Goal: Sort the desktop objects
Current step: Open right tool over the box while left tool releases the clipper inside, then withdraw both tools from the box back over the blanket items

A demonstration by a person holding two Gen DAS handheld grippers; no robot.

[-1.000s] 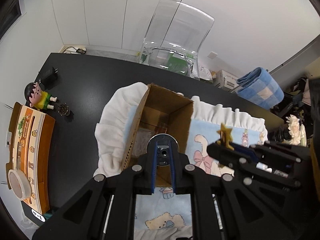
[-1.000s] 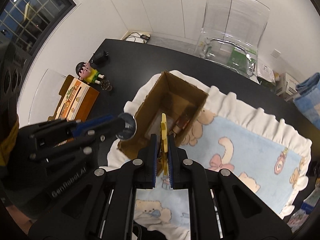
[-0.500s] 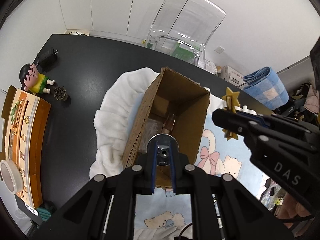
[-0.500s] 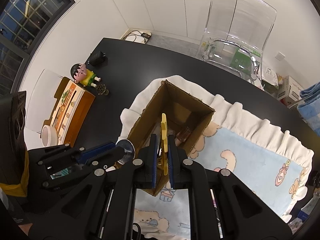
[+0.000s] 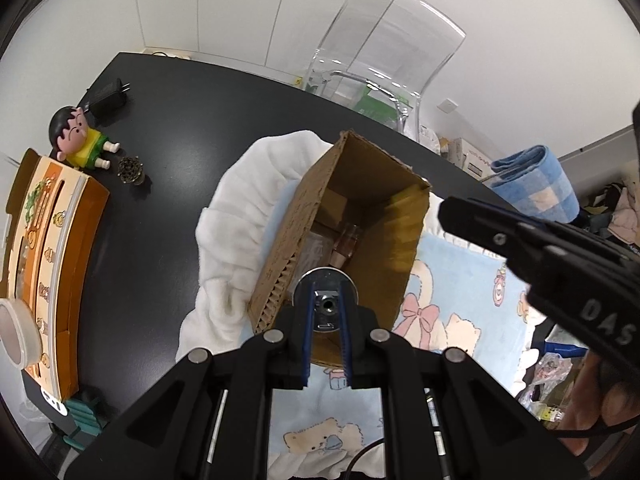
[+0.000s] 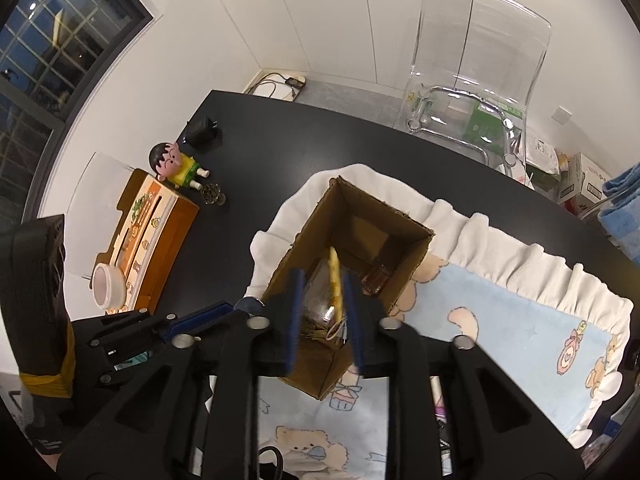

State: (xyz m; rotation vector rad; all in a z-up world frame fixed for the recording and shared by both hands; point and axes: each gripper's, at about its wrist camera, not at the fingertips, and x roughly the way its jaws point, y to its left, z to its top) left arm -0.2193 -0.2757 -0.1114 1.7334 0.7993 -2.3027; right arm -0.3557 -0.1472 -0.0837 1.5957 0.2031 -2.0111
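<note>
Since half a second back: right gripper (image 6: pixel 322 312) jaws spread apart, yellow star piece (image 6: pixel 334 280) no longer pinched, blurred and loose between the blue pads above open cardboard box (image 5: pixel 362 208); yellow smear against box's right inner wall in left view. Left gripper (image 5: pixel 326 322) unchanged, jaws clamped on round silver metal piece (image 5: pixel 325 294) right over box's near rim. Small brown bottle (image 5: pixel 347 242) and clear plastic lying in box bottom. Box standing on blue cartoon blanket (image 6: pixel 500 320) with white frill, mid table (image 5: pixel 180 128). Toward table's left edge: doll figure (image 5: pixel 78 140), black plug adapter (image 5: pixel 107 98), small dark round trinket (image 5: pixel 130 168), orange printed box (image 5: pixel 48 248) with tape roll (image 5: pixel 14 334) on it. Clear chair (image 6: pixel 476 60) beyond far edge. Nothing blocking box opening
</note>
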